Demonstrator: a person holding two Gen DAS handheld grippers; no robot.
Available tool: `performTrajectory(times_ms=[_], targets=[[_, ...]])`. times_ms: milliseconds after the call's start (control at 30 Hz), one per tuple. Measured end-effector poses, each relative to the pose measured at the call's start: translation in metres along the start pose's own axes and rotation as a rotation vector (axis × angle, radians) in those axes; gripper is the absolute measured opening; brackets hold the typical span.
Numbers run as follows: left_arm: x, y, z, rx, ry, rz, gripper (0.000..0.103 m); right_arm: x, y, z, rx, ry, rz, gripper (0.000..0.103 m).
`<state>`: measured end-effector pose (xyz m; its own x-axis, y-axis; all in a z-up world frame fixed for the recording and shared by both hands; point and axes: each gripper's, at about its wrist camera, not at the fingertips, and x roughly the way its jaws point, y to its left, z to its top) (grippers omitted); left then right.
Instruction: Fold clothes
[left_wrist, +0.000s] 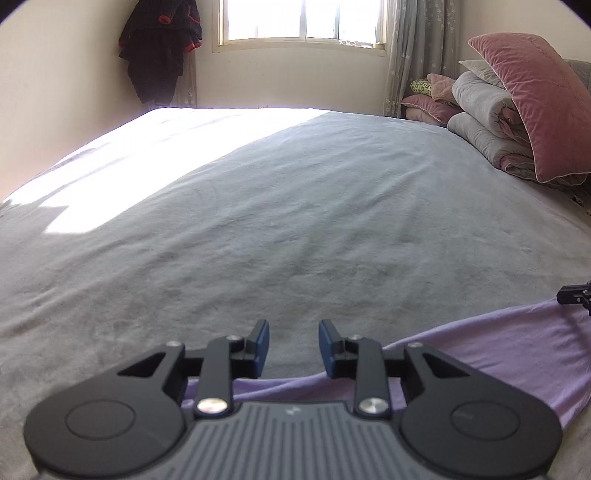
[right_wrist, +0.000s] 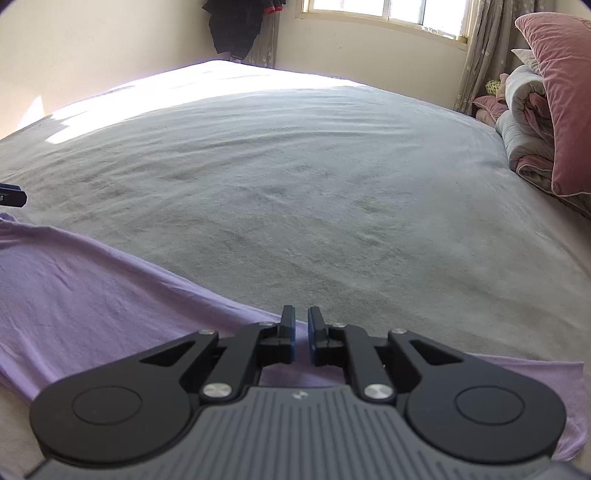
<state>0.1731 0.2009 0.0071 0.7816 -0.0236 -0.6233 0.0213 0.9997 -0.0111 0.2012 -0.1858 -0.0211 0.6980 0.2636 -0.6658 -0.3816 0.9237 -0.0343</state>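
Lilac garment (right_wrist: 92, 291) lies flat on the grey bed (right_wrist: 314, 184).
Left claw (left_wrist: 293, 347) gapes wide; right claw (right_wrist: 301, 332) stands narrowly apart over the garment's far edge.

Matt lilac cloth garment (right_wrist: 92, 291), fuzzy bedspread (right_wrist: 332, 192)

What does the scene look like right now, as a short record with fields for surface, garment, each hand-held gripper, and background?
surface: grey bed cover, sunlit at the far edge
garment: lilac garment lying flat on the bed's near side, spanning beneath both tools
left hand-held gripper: open, above the garment's far edge, holding nothing
right hand-held gripper: narrow gap between the pads, over the garment's edge, nothing visibly pinched
background: pink pillow leaning on folded grey quilts; window; dark clothing hanging in the corner
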Motion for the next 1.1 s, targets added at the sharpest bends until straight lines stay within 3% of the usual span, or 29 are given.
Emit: performTrajectory(times_ms=[233,467,600,633,667,733,767,967,1100], targets=[[-0.02,0.062,-0.013,-0.115,-0.005,0.114,0.04,0.011,0.055,0.019,-0.047,0.005,0.113,0.013],[-0.011,0.093,-0.028,-0.214,0.072,0.065,0.044,0.021,0.116,0.038,-0.1,0.01,0.228,0.013],[-0.007,0.098,-0.034,-0.26,0.055,0.048,0.043,0.029,0.149,0.05,-0.118,0.019,0.293,0.014],[-0.007,0.1,-0.036,-0.273,0.043,0.049,0.038,0.03,0.157,0.054,-0.126,0.02,0.305,0.017],[-0.007,0.101,-0.037,-0.281,0.026,0.057,0.02,0.031,0.165,0.056,-0.134,0.019,0.314,0.025],[-0.008,0.103,-0.039,-0.297,-0.008,0.075,0.007,0.032,0.178,0.06,-0.151,0.003,0.326,0.038],[-0.008,0.104,-0.041,-0.305,-0.025,0.084,0.0,0.032,0.185,0.062,-0.159,-0.006,0.331,0.038],[-0.01,0.113,-0.047,-0.359,-0.115,0.125,0.0,0.045,0.211,0.066,-0.168,-0.007,0.341,0.038],[-0.012,0.129,-0.044,-0.441,-0.074,0.046,0.005,0.053,0.215,0.069,-0.146,0.001,0.345,0.038]])
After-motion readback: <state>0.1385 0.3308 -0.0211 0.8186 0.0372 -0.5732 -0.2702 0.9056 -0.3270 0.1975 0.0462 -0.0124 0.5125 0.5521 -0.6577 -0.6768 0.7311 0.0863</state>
